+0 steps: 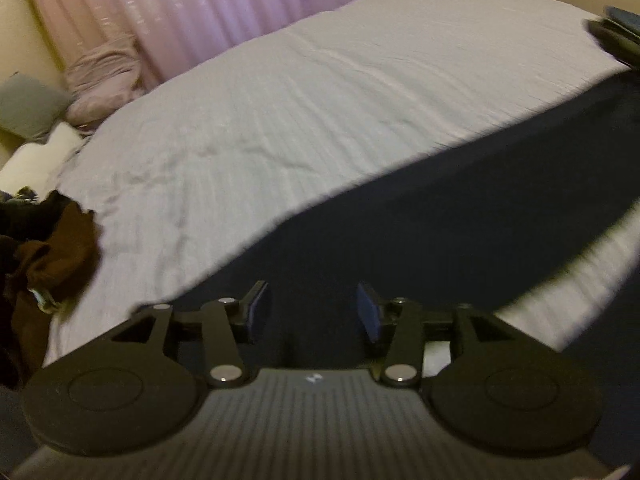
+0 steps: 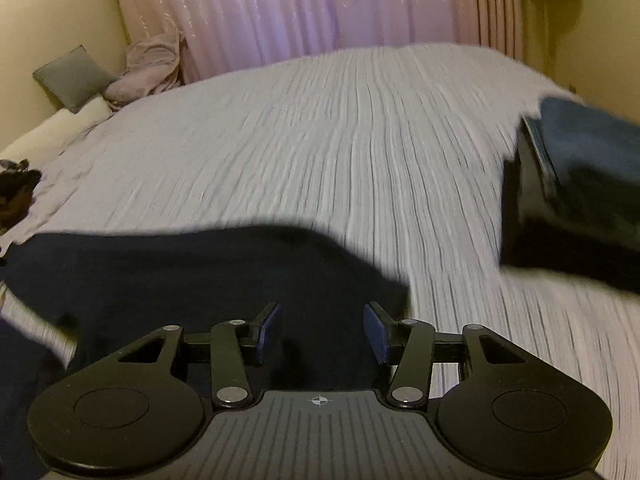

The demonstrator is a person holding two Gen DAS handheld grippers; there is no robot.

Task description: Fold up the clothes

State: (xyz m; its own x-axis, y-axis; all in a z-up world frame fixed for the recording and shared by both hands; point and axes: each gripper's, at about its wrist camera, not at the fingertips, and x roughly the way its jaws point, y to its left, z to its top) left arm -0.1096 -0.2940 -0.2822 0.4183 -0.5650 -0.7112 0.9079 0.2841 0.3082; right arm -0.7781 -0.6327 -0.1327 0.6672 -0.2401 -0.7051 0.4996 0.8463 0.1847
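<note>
A dark navy garment (image 1: 440,216) lies spread on the pale ribbed bedspread (image 1: 280,120), running from below my left gripper out to the right. My left gripper (image 1: 314,312) hovers over its near edge, open, with nothing between the blue pads. In the right wrist view the same navy garment (image 2: 180,272) stretches leftward from under my right gripper (image 2: 322,332), which is also open and holds nothing. Both views are motion-blurred.
A pile of brown and black clothes (image 1: 44,264) sits at the bed's left edge. Folded dark and blue clothes (image 2: 572,196) are stacked at the right. A grey cushion (image 2: 72,78), white pillows and a pink bundle lie by the curtain (image 2: 320,8).
</note>
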